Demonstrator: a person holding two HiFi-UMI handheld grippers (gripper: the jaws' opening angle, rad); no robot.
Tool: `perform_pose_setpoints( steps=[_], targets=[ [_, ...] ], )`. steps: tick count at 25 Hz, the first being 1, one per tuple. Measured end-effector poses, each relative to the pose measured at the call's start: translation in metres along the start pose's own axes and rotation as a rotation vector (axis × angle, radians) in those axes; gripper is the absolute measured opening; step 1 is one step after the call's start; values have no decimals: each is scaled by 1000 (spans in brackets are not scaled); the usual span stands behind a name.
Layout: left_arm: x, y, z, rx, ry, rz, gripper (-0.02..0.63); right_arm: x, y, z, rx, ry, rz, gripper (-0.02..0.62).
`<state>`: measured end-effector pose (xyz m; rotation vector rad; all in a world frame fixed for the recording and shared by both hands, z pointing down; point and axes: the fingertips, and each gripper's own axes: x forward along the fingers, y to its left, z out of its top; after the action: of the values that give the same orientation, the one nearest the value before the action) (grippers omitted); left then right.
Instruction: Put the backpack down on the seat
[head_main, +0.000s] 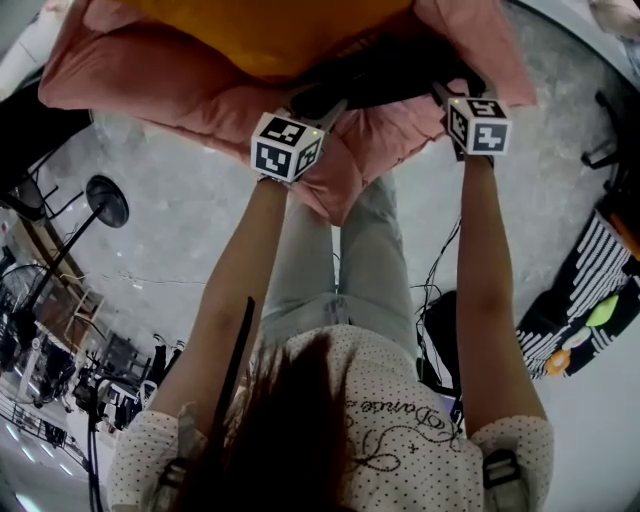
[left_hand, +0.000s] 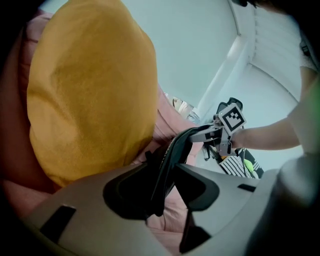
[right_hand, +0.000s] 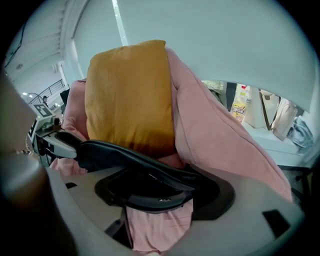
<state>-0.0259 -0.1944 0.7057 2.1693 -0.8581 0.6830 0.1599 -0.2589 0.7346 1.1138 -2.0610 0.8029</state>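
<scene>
The backpack (head_main: 390, 80) is black and lies on the pink padded seat (head_main: 150, 90), in front of an orange cushion (head_main: 270, 35). Most of it is hidden behind the grippers. Its black strap (left_hand: 167, 160) stretches from my left gripper (left_hand: 167, 175) across to my right gripper (left_hand: 220, 132). In the left gripper view the strap rests against one pad, with pink seat showing in the gap to the other, so the jaws stand open. My right gripper (right_hand: 160, 192) is also open, the strap (right_hand: 130, 157) lying loosely across its wide jaws. Both grippers (head_main: 318, 105) (head_main: 450, 95) reach over the seat's front edge.
The person stands close against the seat on a grey floor. A black round-headed stand (head_main: 105, 200) is at the left, cables (head_main: 435, 290) trail by the feet, and striped fabric (head_main: 570, 300) lies at the right. Bottles and bags (right_hand: 250, 107) stand behind the seat.
</scene>
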Motion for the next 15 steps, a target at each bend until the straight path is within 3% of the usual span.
perform_pose_setpoints(
  steps=[7, 15],
  targets=[
    [-16, 0, 13, 35, -8, 2, 164, -5, 14, 10, 18, 4, 21, 407],
    [-32, -22, 20, 57, 6, 17, 166, -37, 11, 29, 65, -49, -15, 431]
  ],
)
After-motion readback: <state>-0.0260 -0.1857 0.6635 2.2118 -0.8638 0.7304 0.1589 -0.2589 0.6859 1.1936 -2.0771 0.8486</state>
